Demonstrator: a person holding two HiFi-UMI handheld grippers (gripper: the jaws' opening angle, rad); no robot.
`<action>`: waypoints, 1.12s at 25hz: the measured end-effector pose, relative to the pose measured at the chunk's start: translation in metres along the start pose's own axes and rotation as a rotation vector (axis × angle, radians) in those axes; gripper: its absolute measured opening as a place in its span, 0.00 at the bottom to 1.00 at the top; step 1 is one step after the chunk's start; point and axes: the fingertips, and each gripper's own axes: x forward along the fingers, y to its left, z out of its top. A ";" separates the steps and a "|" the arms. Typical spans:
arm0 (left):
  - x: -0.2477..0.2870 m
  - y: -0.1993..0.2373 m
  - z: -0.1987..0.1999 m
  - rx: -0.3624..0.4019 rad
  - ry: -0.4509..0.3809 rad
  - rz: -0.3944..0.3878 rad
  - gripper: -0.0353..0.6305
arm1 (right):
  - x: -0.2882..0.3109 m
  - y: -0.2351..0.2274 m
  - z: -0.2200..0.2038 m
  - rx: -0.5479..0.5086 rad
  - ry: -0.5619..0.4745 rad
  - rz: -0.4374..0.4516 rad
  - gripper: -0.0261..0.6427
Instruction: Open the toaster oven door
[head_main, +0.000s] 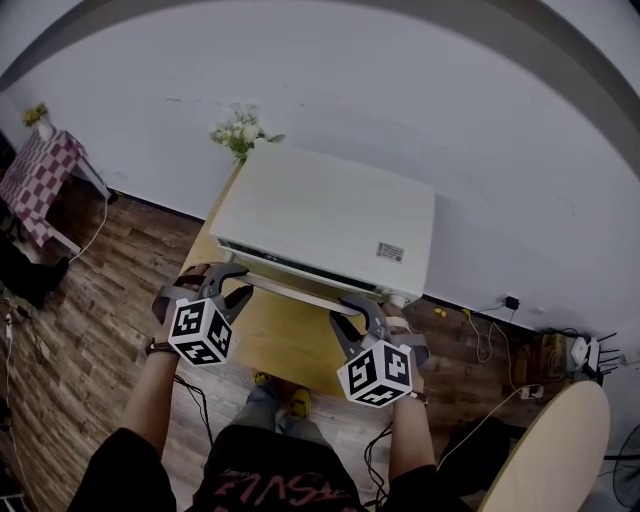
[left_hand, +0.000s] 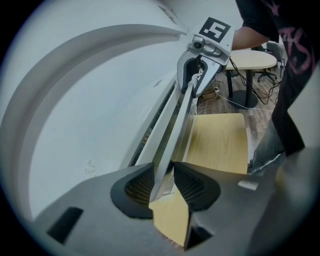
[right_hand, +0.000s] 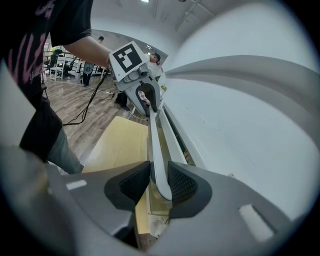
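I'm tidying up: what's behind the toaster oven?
A bunch of flowers sticks up behind the toaster oven, at its left corner, before a white wall. The oven hides whatever holds them.

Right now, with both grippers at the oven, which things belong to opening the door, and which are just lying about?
In the job: toaster oven, its door handle, left gripper, right gripper, both shut on that handle.

Lying about: flowers behind the oven, checkered table, round table, floor cables.
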 end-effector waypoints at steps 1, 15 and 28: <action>-0.001 -0.001 0.000 -0.004 -0.003 0.004 0.24 | 0.000 0.001 0.000 -0.001 0.000 0.002 0.22; -0.010 -0.017 -0.007 0.019 -0.048 -0.021 0.23 | -0.002 0.019 0.001 0.013 0.037 0.010 0.22; -0.019 -0.046 -0.017 0.046 -0.102 -0.071 0.21 | -0.005 0.051 -0.004 0.037 0.093 -0.021 0.21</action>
